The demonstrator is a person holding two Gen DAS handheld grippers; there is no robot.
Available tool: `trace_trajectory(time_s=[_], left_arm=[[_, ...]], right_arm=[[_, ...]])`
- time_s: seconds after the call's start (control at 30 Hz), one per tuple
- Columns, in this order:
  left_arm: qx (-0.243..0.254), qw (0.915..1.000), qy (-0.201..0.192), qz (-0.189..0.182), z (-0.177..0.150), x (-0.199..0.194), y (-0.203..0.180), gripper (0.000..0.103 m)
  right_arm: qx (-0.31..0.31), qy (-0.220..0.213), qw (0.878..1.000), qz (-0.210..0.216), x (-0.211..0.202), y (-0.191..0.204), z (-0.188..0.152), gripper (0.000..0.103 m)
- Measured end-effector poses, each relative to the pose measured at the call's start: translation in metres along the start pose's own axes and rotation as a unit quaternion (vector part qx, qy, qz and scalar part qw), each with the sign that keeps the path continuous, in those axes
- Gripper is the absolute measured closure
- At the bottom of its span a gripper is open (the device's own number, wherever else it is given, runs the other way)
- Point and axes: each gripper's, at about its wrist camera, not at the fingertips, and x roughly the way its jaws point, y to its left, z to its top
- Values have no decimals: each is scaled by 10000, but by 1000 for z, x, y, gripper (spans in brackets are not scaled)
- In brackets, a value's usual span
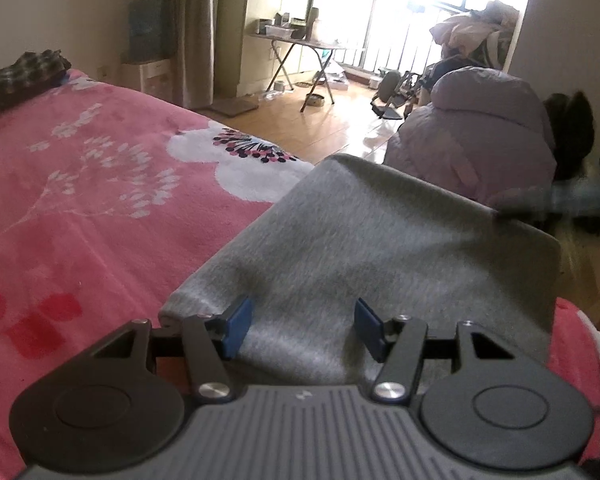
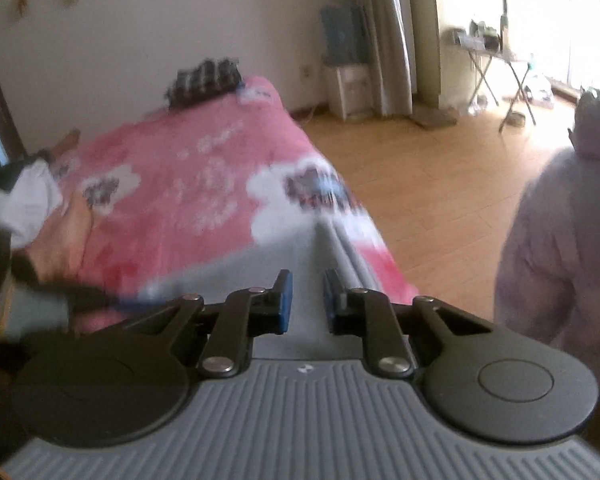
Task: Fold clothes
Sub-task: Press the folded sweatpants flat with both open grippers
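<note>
Left tool (image 1: 303,326) gapes over grey garment (image 1: 380,232); right tool (image 2: 307,300) parted — motion-blurred, grip unclear.

1. The left gripper (image 1: 303,322) sits low in the frame's centre, its blue pads (image 1: 238,326) spread wide apart, nothing clamped between them.
2. The right gripper (image 2: 308,300) sits at lower centre, pads (image 2: 285,300) parted by a narrow gap.
3. A blurred hand (image 2: 66,232) shows at the left edge of the right wrist view.
</note>
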Motion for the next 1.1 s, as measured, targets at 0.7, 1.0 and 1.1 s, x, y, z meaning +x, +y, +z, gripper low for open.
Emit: trace_trajectory(time_s=[0.7,1.0,1.1], left_arm=[[1705,9815,594,-636,-31,-33,-67,32],[1773,9796,770,-547,-39,-30,-75,23],[1347,9852,906,-553,-31,-37,-67,23]], right_arm=[[905,752,9928,222,-14,-25,-65,89],[298,650,9943,792,-5,13,-88,87],[544,643,9931,815,-5,10,-90,87]])
